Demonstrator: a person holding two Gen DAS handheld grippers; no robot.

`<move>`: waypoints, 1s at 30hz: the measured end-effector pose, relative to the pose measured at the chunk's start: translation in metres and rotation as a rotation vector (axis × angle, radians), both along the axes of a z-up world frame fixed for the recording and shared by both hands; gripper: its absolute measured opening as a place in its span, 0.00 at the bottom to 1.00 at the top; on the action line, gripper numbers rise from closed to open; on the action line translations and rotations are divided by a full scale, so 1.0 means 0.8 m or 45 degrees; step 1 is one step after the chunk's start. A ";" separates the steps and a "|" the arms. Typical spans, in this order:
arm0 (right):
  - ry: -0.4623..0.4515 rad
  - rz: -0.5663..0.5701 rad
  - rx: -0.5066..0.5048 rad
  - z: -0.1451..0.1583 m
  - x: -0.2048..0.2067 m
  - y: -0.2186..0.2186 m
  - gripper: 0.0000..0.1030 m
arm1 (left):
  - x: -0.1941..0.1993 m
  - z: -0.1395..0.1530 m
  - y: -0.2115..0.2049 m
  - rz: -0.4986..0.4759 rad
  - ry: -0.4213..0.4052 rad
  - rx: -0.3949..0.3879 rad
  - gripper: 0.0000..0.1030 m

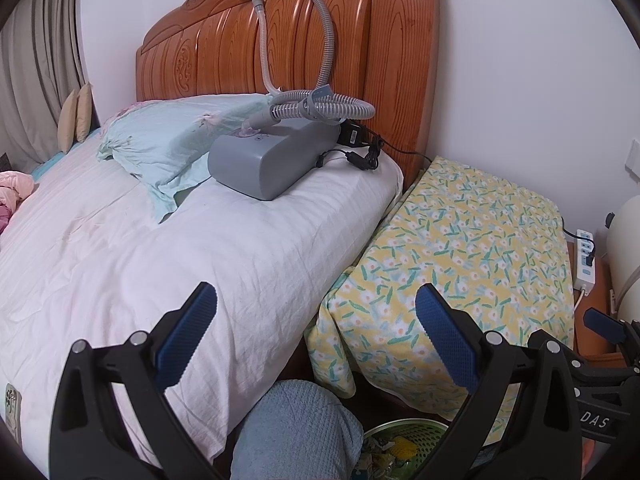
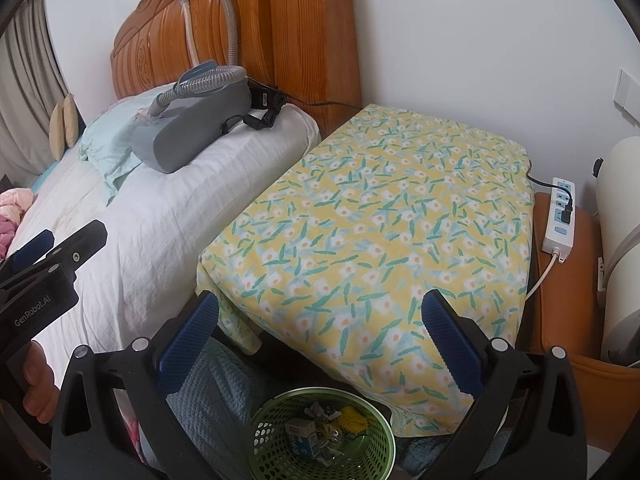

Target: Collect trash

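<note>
A green mesh basket (image 2: 320, 436) stands on the floor below the flowered cover, holding crumpled wrappers, a small carton (image 2: 302, 440) and a yellow net (image 2: 352, 420). Its rim (image 1: 404, 430) peeks in at the bottom of the left wrist view. My right gripper (image 2: 320, 320) hangs open above the basket with nothing between its blue pads. My left gripper (image 1: 316, 312) is open and empty too, held over the bed's edge. In the right wrist view the left gripper (image 2: 44, 256) shows at the far left, with a hand on it.
A white-sheeted bed (image 1: 140, 240) with a wooden headboard (image 1: 280, 40) carries a grey machine (image 1: 272, 160) with a hose and a pale blue pillow (image 1: 168, 140). A yellow flowered cover (image 2: 380, 220) drapes a bedside stand. A power strip (image 2: 560, 216) lies on an orange surface. A blue knitted cloth (image 1: 296, 432) sits by the basket.
</note>
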State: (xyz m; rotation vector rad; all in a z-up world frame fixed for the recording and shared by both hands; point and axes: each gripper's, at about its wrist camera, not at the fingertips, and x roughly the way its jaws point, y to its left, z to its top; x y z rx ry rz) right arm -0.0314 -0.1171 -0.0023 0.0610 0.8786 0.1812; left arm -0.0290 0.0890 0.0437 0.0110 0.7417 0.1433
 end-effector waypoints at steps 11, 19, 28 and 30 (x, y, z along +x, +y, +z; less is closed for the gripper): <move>0.000 -0.003 0.002 -0.001 -0.001 0.000 0.98 | 0.001 -0.001 -0.001 -0.010 0.003 -0.002 0.92; 0.002 0.001 -0.001 -0.003 -0.002 0.000 0.98 | 0.001 -0.002 0.000 -0.013 0.003 -0.001 0.92; 0.005 0.001 0.000 -0.006 -0.003 -0.001 0.98 | 0.002 -0.002 0.000 -0.017 0.005 -0.002 0.92; 0.005 0.000 0.000 -0.007 -0.003 -0.001 0.98 | 0.001 -0.003 0.000 -0.021 0.004 -0.006 0.92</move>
